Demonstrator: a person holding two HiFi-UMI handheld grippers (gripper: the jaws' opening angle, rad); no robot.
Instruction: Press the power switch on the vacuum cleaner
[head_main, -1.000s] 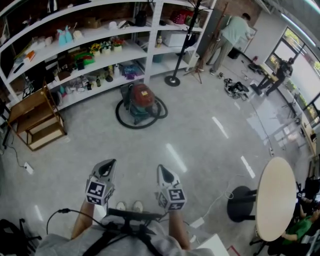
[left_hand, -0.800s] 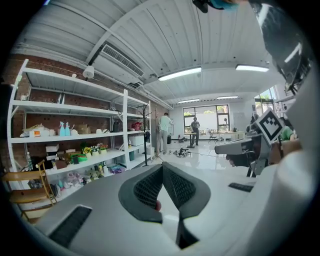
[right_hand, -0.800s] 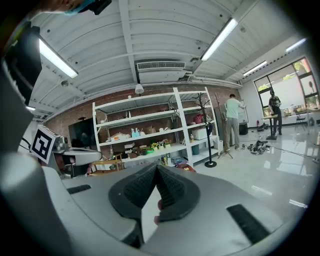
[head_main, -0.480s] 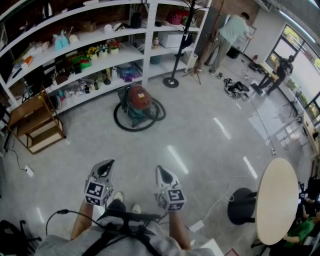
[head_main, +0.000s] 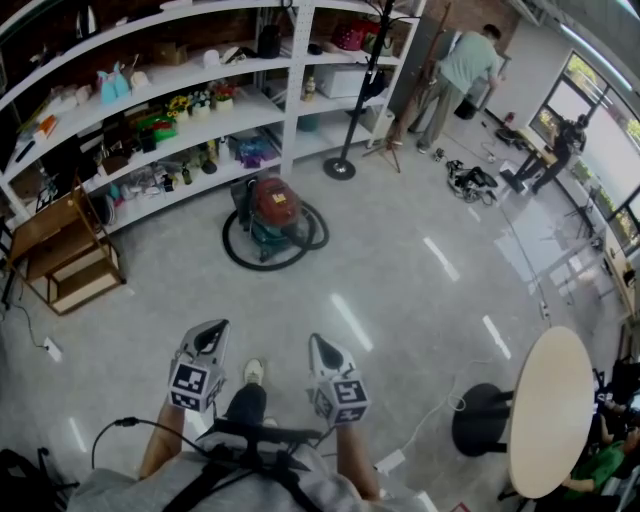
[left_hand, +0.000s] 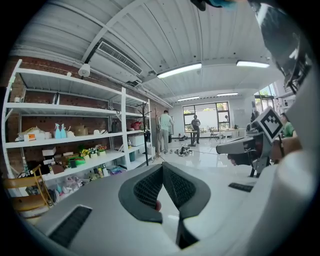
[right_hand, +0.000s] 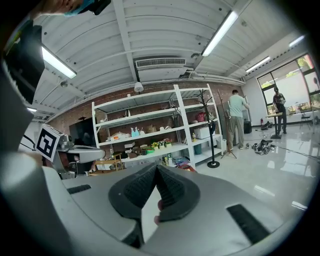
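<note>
Vacuum cleaner (head_main: 275, 208): well ahead on floor (head_main: 420, 290); foot (head_main: 253, 372) is stepping closer, left gripper (head_main: 213, 330) & right gripper (head_main: 320, 345) closed, empty; switch unpressed.

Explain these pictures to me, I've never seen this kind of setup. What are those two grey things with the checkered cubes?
No robot here: a person wears a head camera and holds a two-jaw gripper in each hand. The head view looks down on the left gripper and right gripper; the cubes are part of them. The other two pictures come from cameras riding on each gripper, looking along its jaws. Both have jaws closed at the tips and hold nothing. Ahead on the floor, not yet within reach, stands the red vacuum, its hose looped round it, before the shelves. A round table is at the right.
</note>
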